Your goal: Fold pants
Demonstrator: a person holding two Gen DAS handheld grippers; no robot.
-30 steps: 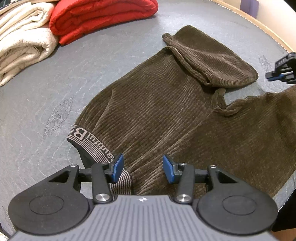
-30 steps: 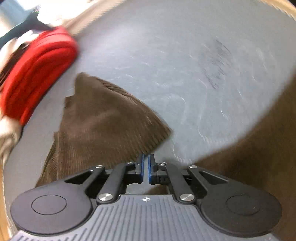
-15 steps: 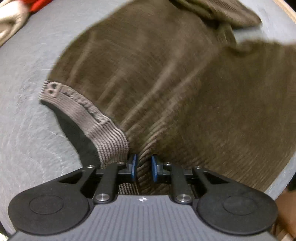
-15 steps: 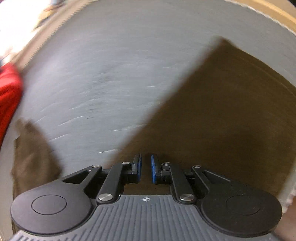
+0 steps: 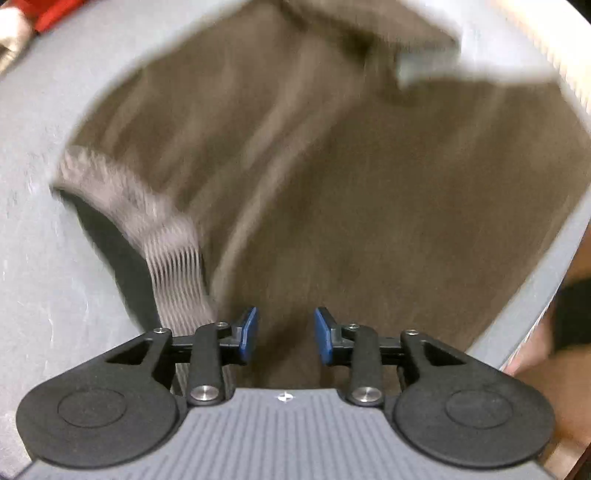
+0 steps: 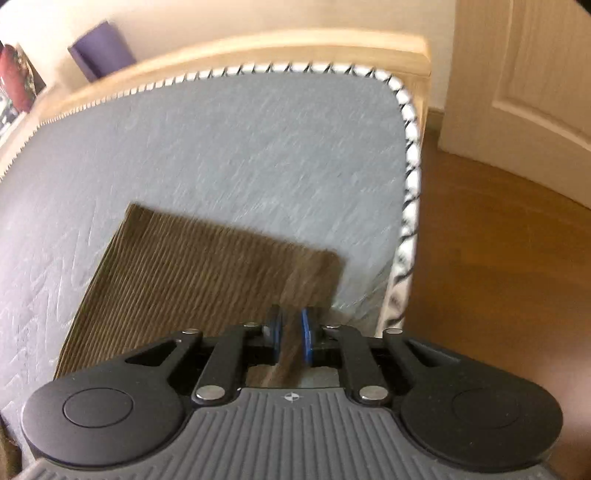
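A: Left hand-held gripper (image 5: 283, 335) is pointing straight down over the pants (image 5: 332, 177), jaws parted. They've just been opening. Brown cord runs under the gap, but the blue pads (image 5: 248, 334) don't press on it, so it's released as far as I can see.

B: And the waistband?

A: Waistband (image 5: 162, 236) is the grey ribbed strip, just left of the left pad, curving up and away to the left. Dark inside of the pants shows beside it. Pic is v. blurred, so no finer detail.

B: Right side?

A: Right hand-held gripper (image 6: 291, 338) is low over a pant leg, near the hem (image 6: 236, 225). Jaws stand narrowly apart and have just been opening. A fold of cord sits between the pads. Whether they still pinch it I can't tell; it's smeared there.

B: Where do the pants lie overall?

A: On the bed, flat on the grey quilted mattress (image 6: 221, 140). Leg end is close to the mattress corner w/ the black-and-white piping (image 6: 410, 177), hem square to the right gripper's view. Body of the pants fills most of the left cam, w/ one leg folded over at the top.

B: Anything else around?

A: Red and cream laundry (image 5: 33, 18) at top left of the left cam, wood floor (image 6: 498, 277) and a door (image 6: 535, 66) past the bed corner.
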